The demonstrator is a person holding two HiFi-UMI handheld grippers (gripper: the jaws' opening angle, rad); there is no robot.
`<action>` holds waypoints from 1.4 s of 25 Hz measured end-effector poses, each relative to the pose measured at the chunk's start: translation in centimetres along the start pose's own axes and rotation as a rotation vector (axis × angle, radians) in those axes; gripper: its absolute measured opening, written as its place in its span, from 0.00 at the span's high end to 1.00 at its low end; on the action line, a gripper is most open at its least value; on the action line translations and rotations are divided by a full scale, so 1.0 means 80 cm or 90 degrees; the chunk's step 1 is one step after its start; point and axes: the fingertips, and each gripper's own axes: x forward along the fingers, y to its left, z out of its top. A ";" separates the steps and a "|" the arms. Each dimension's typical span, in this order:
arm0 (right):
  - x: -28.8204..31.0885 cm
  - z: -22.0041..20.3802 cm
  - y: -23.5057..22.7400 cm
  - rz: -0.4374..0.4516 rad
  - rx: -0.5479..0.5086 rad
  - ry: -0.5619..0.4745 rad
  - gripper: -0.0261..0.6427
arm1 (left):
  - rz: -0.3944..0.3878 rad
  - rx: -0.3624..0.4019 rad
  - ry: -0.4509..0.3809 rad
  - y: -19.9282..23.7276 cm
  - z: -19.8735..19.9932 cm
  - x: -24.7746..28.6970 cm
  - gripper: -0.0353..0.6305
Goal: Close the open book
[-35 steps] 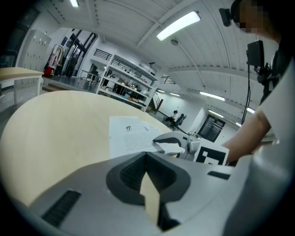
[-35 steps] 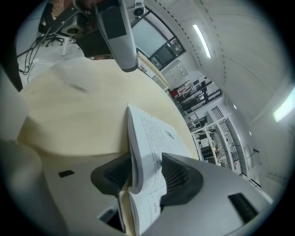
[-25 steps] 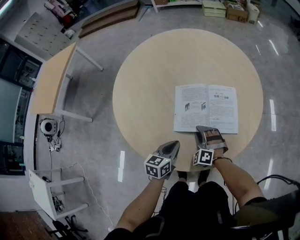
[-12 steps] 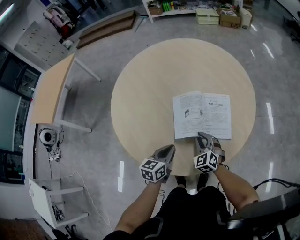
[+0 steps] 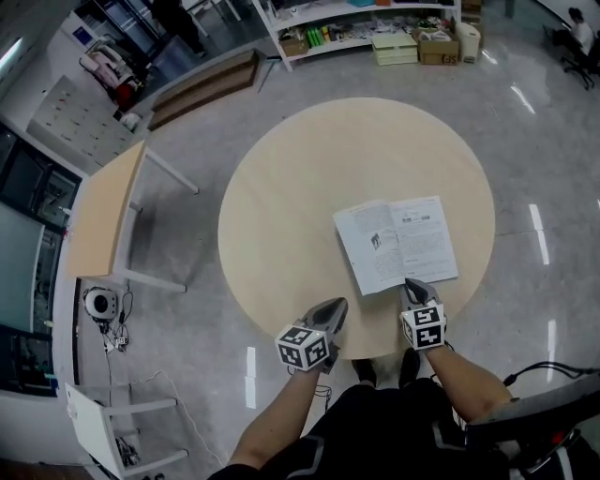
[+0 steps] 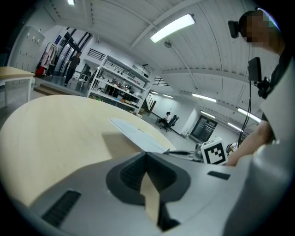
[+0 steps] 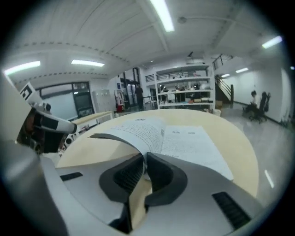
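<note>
A round table (image 5: pixel 300 178) with a pale wooden top is seen from above in the head view. The open book (image 5: pixel 398 246) is placed on it, at about 4 o'clock from the centre of the table, and it is turned a little, so that its spine runs from about 11 to 5 o'clock. Printed text is seen on both pages, with a small picture on the left page.

The right gripper (image 5: pixel 413 282) is held at the 6 o'clock edge of the book, near the spine. In the right gripper view its jaws are closing and are almost together, and the near edge of the left page is caught between them. This page is lifted off the book and is bent in an arch, while the right page lies flat on the table.

The left gripper (image 5: pixel 334 305) is held at about 9 o'clock from the right gripper, over the near rim of the table and apart from the book. In the left gripper view its jaws are pressed together and nothing is held between them.

On the grey floor, a smaller rectangular table (image 5: pixel 98 211) is found at 9 o'clock from the round one, and shelves (image 5: pixel 356 23) with boxes are seen at 12 o'clock.
</note>
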 end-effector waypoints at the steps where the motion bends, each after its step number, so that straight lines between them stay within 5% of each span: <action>1: -0.002 -0.003 -0.002 0.002 0.036 0.000 0.92 | -0.001 0.001 0.001 -0.002 0.000 0.000 0.95; 4: -0.007 -0.011 -0.007 -0.005 0.096 0.011 0.93 | -0.004 0.008 0.006 -0.007 0.000 -0.003 0.95; 16: -0.034 -0.027 -0.042 -0.029 0.165 0.031 0.93 | -0.049 0.022 0.028 -0.053 0.006 0.024 0.95; 35: -0.041 -0.067 -0.070 -0.031 0.423 0.082 0.93 | -0.054 0.025 0.041 -0.074 0.000 0.040 0.95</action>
